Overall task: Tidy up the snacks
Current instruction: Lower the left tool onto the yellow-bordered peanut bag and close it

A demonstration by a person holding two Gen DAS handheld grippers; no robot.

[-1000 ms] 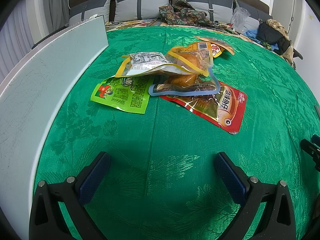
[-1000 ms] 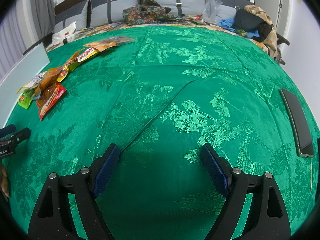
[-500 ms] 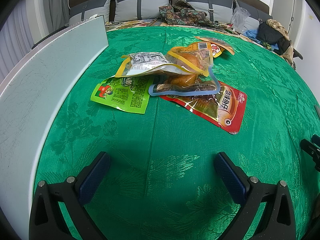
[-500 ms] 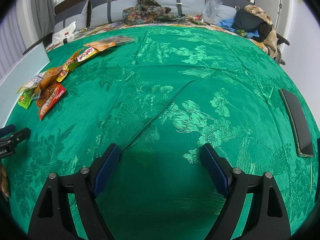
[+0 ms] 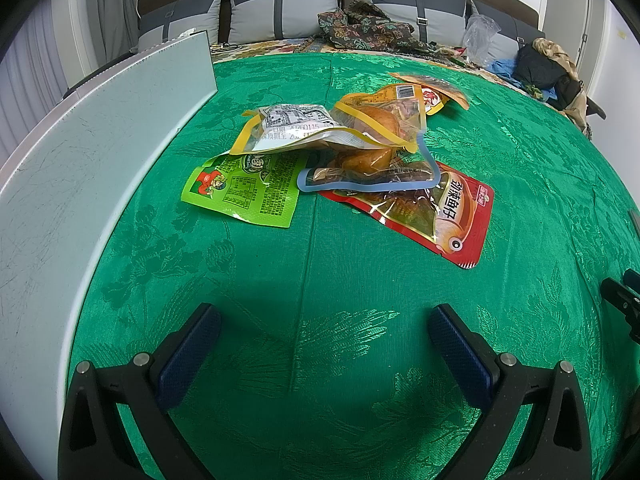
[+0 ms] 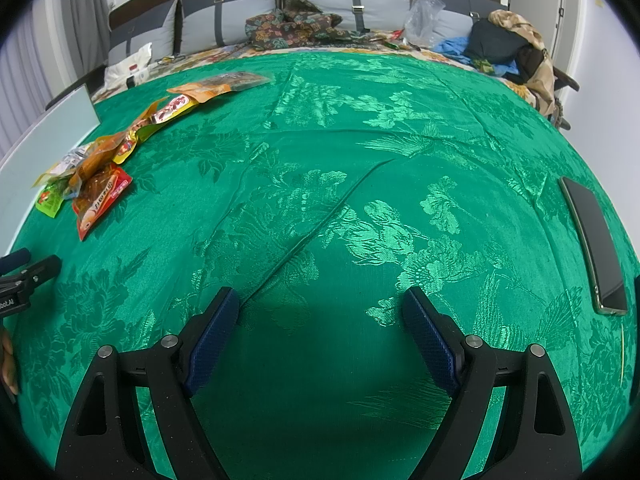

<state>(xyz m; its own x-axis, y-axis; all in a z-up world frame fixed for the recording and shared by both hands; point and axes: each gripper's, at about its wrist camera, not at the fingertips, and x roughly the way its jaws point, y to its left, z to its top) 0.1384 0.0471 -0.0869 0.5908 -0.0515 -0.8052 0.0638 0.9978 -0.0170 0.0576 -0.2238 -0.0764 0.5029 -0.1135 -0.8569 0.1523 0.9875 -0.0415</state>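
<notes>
Task not yet begun: my left hand-held gripper (image 5: 324, 330) and right hand-held gripper (image 6: 320, 314) gape wide, empty; snack packets (image 5: 352, 160) lie heaped, unsorted.

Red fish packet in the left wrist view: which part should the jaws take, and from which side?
Probably the near bottom corner of the red packet, from the camera side with the open left gripper. That end lies flat and bare; the far end sits under the blue-edged pouch.
</notes>
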